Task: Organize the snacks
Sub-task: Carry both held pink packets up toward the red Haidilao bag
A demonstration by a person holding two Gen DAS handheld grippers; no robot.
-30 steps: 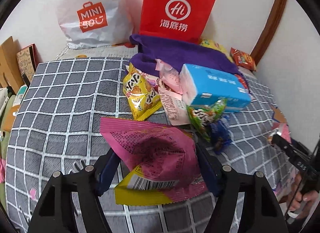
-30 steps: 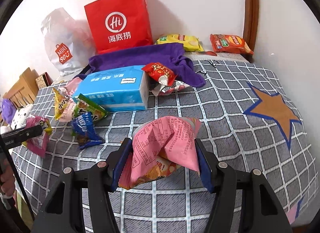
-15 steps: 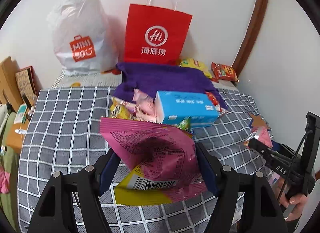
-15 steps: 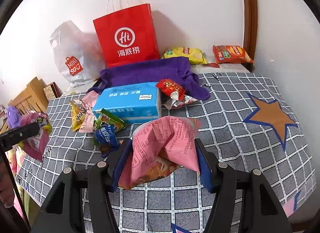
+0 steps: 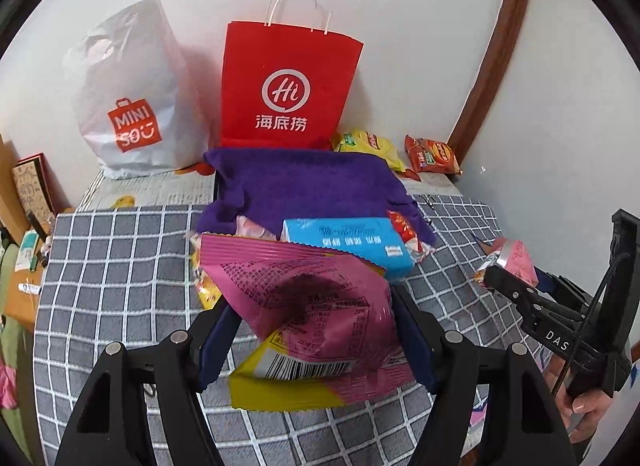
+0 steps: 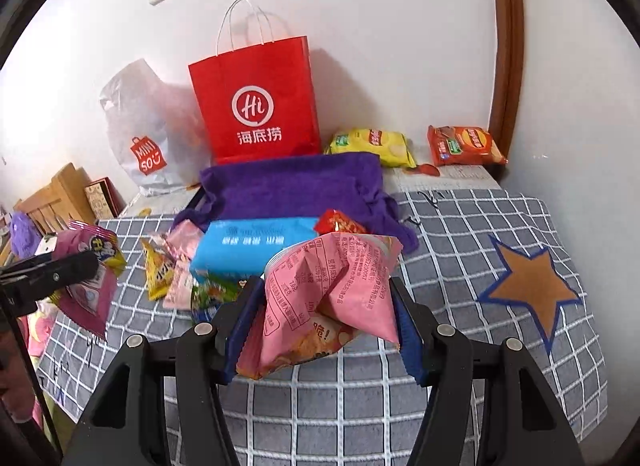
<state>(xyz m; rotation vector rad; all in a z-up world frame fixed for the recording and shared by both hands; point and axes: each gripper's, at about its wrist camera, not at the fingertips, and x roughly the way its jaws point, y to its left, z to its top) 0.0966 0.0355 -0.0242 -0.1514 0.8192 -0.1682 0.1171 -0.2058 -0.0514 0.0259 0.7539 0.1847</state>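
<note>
Lifting clear of the bed, left tool clenches magenta bag, right tool pink bag; both have risen, ready for sorting.

Both grippers point steeply downward: the left gripper has its jaws clamped on a packet, and so does the right gripper.

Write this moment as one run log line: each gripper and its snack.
left gripper: shut on magenta bag | right gripper: shut on pink bag | both bags above table
</note>
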